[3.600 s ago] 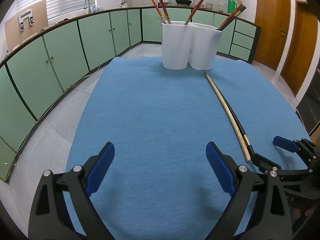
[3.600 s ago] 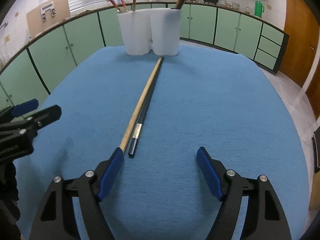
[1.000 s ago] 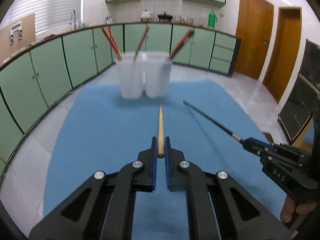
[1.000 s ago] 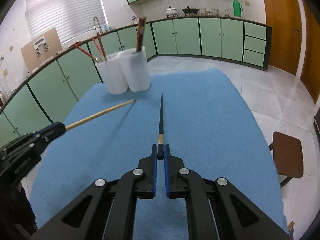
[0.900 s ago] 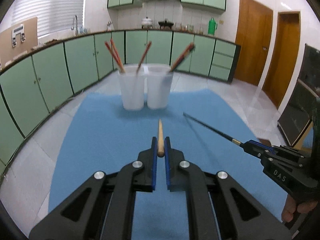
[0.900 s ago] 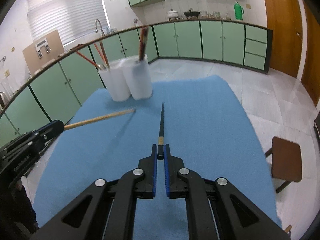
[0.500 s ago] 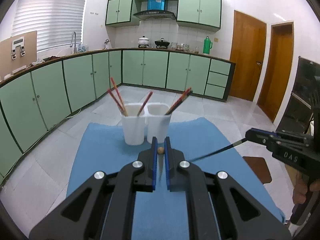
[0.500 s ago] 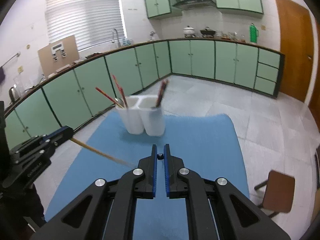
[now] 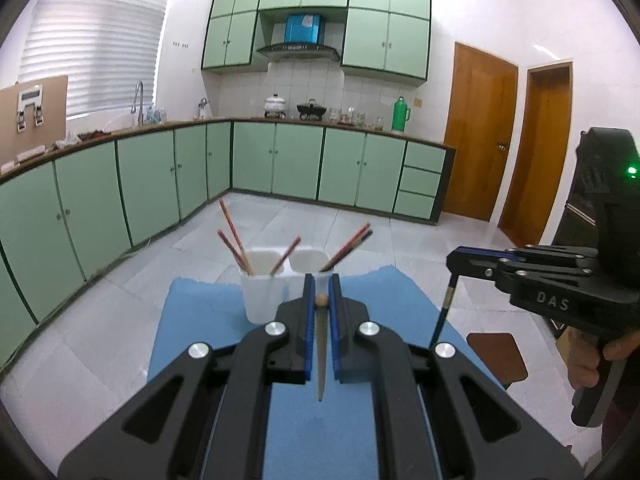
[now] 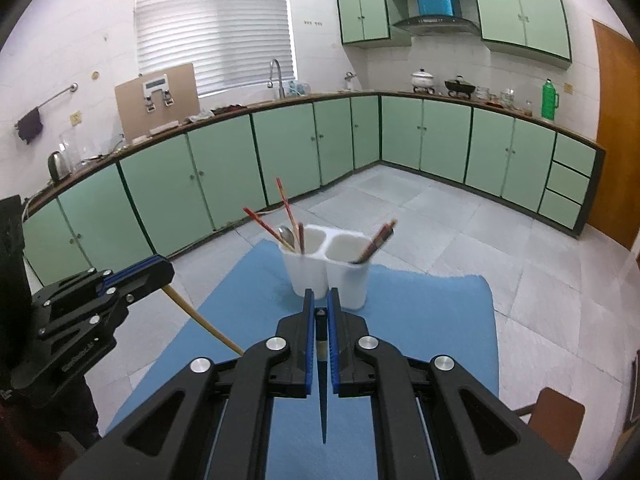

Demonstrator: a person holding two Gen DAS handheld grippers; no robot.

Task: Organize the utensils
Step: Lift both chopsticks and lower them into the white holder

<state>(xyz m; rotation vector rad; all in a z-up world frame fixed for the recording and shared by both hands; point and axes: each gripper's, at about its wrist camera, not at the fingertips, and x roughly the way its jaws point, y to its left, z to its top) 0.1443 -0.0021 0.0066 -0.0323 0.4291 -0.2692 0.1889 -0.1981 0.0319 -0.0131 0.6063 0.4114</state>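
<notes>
While both claws pinch a stick, our own claws hide part of each.
Our left claw (image 9: 321, 300) grips the tan chopstick (image 9: 321, 360); our right claw (image 10: 319, 312) grips the black chopstick (image 10: 322, 392), both above the blue tabletop (image 10: 420, 320) near the white holder (image 10: 328, 268).

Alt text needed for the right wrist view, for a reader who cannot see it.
The right claw is shut on a dark chopstick hanging tip-down above a blue mat. Ahead stands a white two-cup holder with red chopsticks and a spoon. At left, the left claw holds a tan chopstick.
</notes>
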